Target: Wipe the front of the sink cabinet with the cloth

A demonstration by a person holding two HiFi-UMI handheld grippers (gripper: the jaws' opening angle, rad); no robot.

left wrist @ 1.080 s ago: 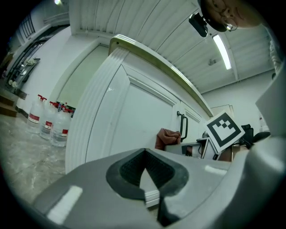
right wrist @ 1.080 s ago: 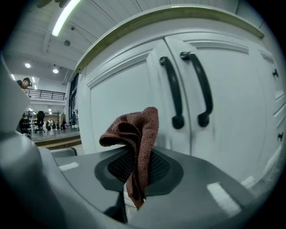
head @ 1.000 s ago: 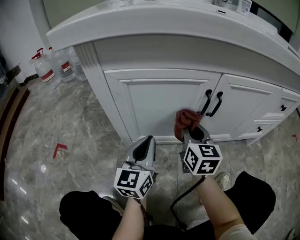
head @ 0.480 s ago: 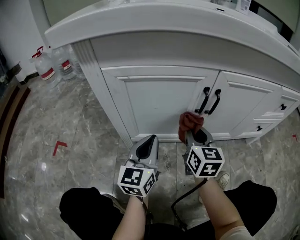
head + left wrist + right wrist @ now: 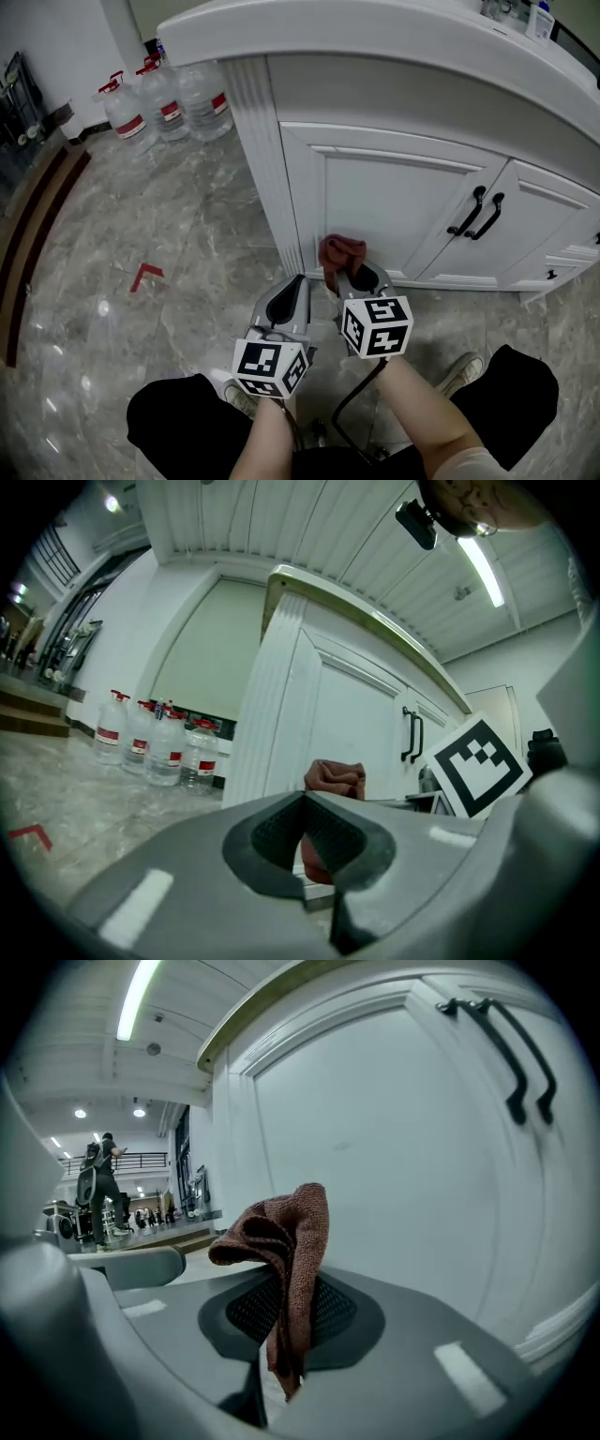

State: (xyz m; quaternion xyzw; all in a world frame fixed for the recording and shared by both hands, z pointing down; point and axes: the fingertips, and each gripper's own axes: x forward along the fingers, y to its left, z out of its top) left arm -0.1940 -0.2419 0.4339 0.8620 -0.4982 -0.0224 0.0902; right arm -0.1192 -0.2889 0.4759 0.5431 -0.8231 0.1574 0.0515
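While my right gripper is clamped tight on the cloth, the cloth sticks up out of the jaws in a bunched red-brown wad, with one tail hanging down between them in the right gripper view. It sits at the low left corner of the left door, just beside the fluted post. I cannot tell if it touches the panel.

My left gripper is closed on nothing, jaws together, and held low just left of the right one, off the cabinet. In the left gripper view the cloth shows beyond my shut tips, with the right gripper's marker cube beside it.

Around:
- A white counter overhangs the doors.
- Two black handles sit side by side where the doors meet, well right of the cloth.
- Water bottles stand on the marble floor at the cabinet's left end.
- A red corner mark is on the floor, left of my grippers.
- A black cable trails down from the right gripper.
- My shoe is at lower right.
- A person stands far off in the right gripper view.

Nothing lies between the cloth and the door.
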